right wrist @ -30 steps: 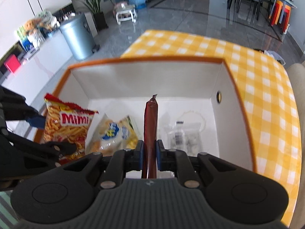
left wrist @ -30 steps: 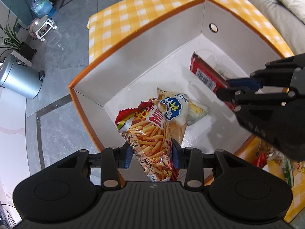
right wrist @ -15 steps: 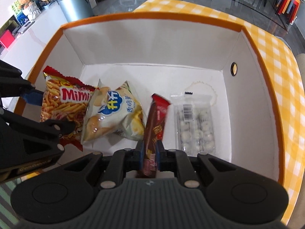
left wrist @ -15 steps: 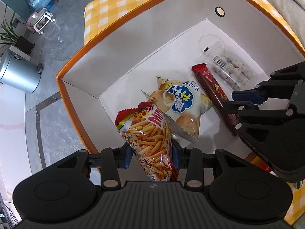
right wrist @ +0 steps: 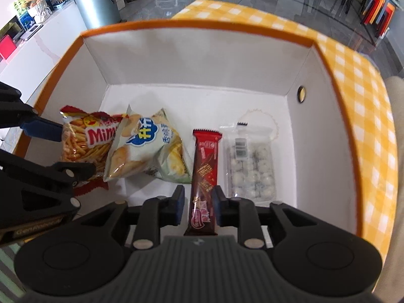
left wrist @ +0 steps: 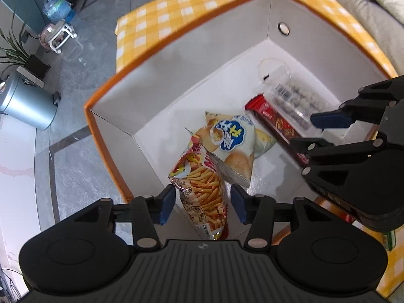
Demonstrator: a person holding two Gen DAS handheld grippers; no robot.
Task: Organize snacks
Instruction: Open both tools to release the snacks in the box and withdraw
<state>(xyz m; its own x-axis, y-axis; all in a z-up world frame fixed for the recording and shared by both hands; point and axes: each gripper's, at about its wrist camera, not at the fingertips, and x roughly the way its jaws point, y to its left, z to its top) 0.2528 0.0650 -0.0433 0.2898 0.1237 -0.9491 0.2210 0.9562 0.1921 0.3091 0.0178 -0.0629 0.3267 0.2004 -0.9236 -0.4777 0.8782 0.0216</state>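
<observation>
Both grippers hang over the white box with the orange rim [right wrist: 192, 24], which stands on the yellow-checked counter [right wrist: 358, 96], and both have let go since a moment ago. The left gripper [left wrist: 202, 200], clamped on the Mimi stick-snack bag [left wrist: 202, 189] half a second ago, is now opening; its blue-padded fingers [left wrist: 166, 203] stand clear of the bag on either side, and the bag sits between them, leaning against the box's left wall. The right gripper [right wrist: 197, 200], which had pinched the dark red wafer bar [right wrist: 205, 166] upright above the box a second ago, is also opening; the bar now lies flat on the box floor, its near end between the parted fingers [right wrist: 178, 203], not pressed. In the right wrist view the contents run left to right: Mimi bag, the pale chip bag with the blue logo [right wrist: 149, 149] overlapping it, the bar, then the clear tray of white balls [right wrist: 248, 166] just beside the bar.
</observation>
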